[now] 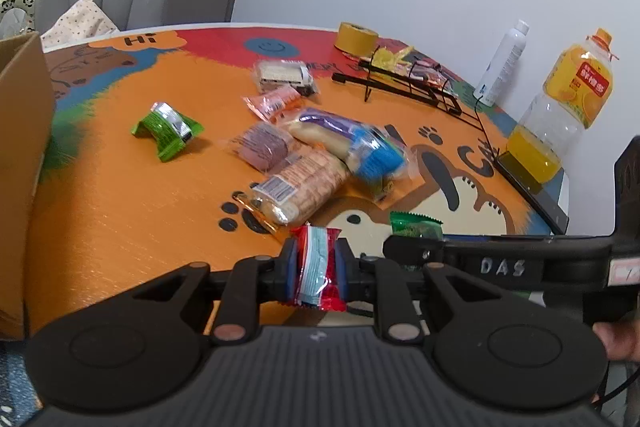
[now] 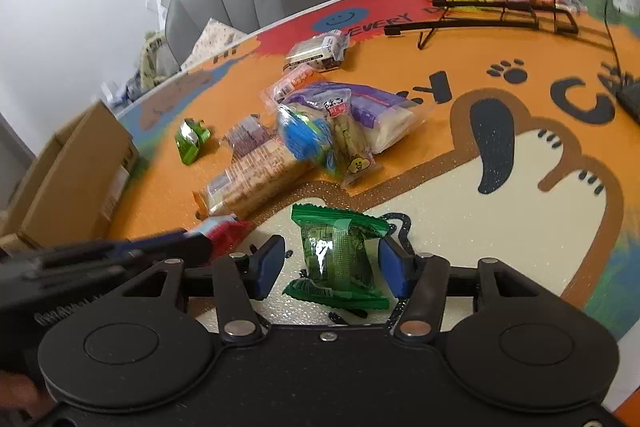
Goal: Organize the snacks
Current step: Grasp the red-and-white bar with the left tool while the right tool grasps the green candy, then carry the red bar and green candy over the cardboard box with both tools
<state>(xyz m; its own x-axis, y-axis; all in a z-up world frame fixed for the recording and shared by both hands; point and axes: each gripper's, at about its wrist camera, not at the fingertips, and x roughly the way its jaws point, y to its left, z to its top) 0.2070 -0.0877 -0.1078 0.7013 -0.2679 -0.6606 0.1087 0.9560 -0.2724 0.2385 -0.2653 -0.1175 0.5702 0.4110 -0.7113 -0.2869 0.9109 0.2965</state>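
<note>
Two grips: my left gripper [image 1: 312, 269] pinches the red-blue packet [image 1: 319, 271] mid-body; right gripper [image 2: 330, 269] stands open around the green packet [image 2: 339, 258] on the table [image 2: 460, 227]. Both probably light, crinkly, slippery; take mid-body.

Red-blue packet [image 1: 318, 269] pinched upright; green packet [image 2: 340, 259] flat.

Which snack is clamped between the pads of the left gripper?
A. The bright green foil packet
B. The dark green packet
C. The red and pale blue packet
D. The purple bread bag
C: in the left wrist view the left gripper has its blue pads pressed on either side of the red and pale blue packet, while the dark green packet lies between the open pads of the right gripper.
</note>
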